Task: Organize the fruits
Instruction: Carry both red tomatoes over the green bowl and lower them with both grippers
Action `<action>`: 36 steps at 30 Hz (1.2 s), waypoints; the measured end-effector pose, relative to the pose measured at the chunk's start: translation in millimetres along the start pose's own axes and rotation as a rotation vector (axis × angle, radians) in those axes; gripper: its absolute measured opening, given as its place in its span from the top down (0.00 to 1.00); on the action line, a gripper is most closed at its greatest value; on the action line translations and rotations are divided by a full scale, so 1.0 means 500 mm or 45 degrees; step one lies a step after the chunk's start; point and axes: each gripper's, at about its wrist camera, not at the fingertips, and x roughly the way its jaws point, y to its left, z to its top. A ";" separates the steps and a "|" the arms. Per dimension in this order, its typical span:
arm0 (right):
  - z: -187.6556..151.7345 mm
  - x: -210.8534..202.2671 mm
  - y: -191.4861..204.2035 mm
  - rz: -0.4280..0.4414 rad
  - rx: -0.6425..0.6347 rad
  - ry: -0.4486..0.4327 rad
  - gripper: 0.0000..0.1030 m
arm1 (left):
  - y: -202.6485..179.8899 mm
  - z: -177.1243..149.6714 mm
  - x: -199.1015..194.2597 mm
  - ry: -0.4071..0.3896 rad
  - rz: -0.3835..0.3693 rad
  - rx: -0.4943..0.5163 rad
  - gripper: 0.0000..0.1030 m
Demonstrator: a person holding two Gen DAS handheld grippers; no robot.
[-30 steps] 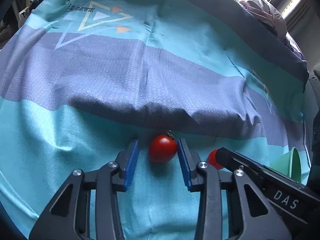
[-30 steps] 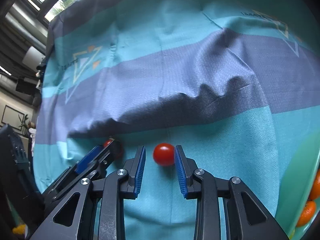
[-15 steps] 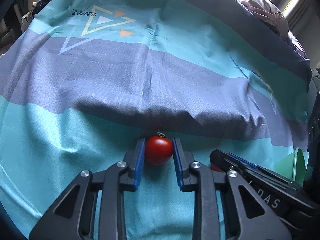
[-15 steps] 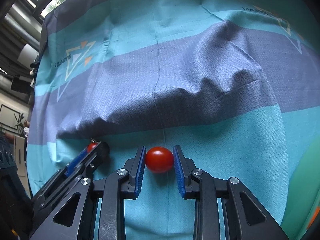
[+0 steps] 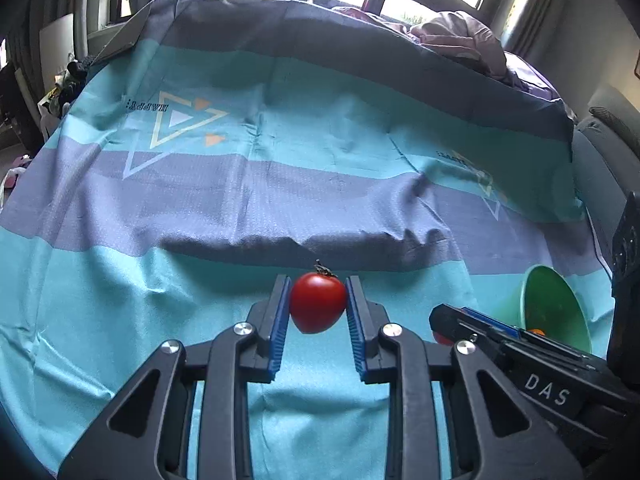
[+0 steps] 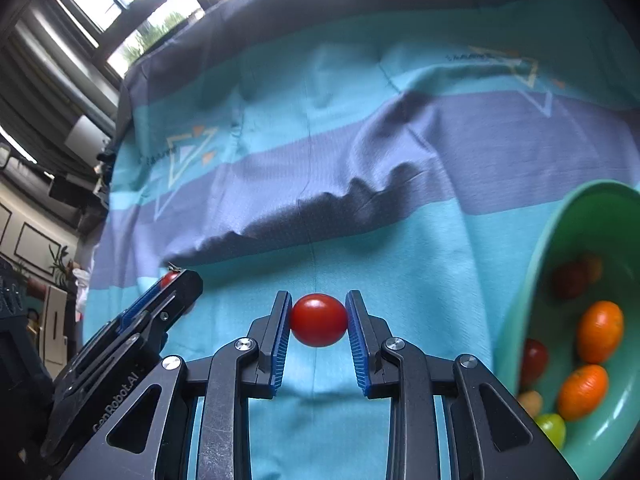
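Note:
My left gripper (image 5: 317,304) is shut on a red cherry tomato (image 5: 317,302) with a dried stem, held above the teal and purple striped cloth (image 5: 240,200). My right gripper (image 6: 318,320) is shut on a second red cherry tomato (image 6: 318,320), also lifted off the cloth. In the left wrist view the right gripper (image 5: 440,330) shows at the lower right with a sliver of its tomato. In the right wrist view the left gripper (image 6: 176,280) appears at the left with its tomato (image 6: 169,279) peeking out. A green bowl (image 6: 532,280) at the right holds oranges, red tomatoes and green fruit.
The green bowl (image 5: 532,292) lies to the right of both grippers. A raised fold in the cloth (image 5: 320,236) runs across just beyond the fingers. A pink bundle (image 5: 460,36) rests at the far edge under the windows.
Both grippers closed on their tomatoes, then lifted them off the cloth and tilted up, bringing the windows and more of the bowl into view.

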 end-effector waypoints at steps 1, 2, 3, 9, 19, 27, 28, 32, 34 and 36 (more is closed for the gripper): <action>-0.004 -0.018 -0.003 0.002 -0.002 -0.023 0.71 | -0.006 -0.003 -0.011 -0.011 -0.013 0.012 0.74; -0.009 -0.037 -0.006 0.004 -0.005 -0.049 0.71 | -0.015 -0.006 -0.025 -0.028 -0.027 0.028 0.74; -0.013 -0.054 -0.009 0.007 -0.005 -0.075 0.71 | -0.022 -0.007 -0.035 -0.042 -0.037 0.043 0.74; -0.040 -0.140 -0.034 0.008 0.013 -0.218 0.71 | -0.076 -0.019 -0.087 -0.099 -0.136 0.121 0.74; -0.070 -0.230 -0.106 -0.032 0.085 -0.412 0.71 | -0.187 -0.054 -0.134 -0.132 -0.226 0.296 0.74; -0.085 -0.287 -0.163 -0.071 0.122 -0.493 0.71 | -0.283 -0.073 -0.118 -0.083 -0.272 0.402 0.73; -0.087 -0.295 -0.172 -0.090 0.129 -0.507 0.71 | -0.297 -0.077 -0.118 -0.087 -0.280 0.414 0.73; -0.091 -0.314 -0.206 -0.090 0.158 -0.535 0.71 | -0.336 -0.087 -0.099 -0.049 -0.334 0.419 0.73; -0.092 -0.318 -0.225 -0.083 0.183 -0.531 0.71 | -0.358 -0.095 -0.085 -0.028 -0.349 0.440 0.73; -0.092 -0.317 -0.237 -0.096 0.183 -0.520 0.71 | -0.377 -0.103 -0.069 -0.002 -0.351 0.460 0.73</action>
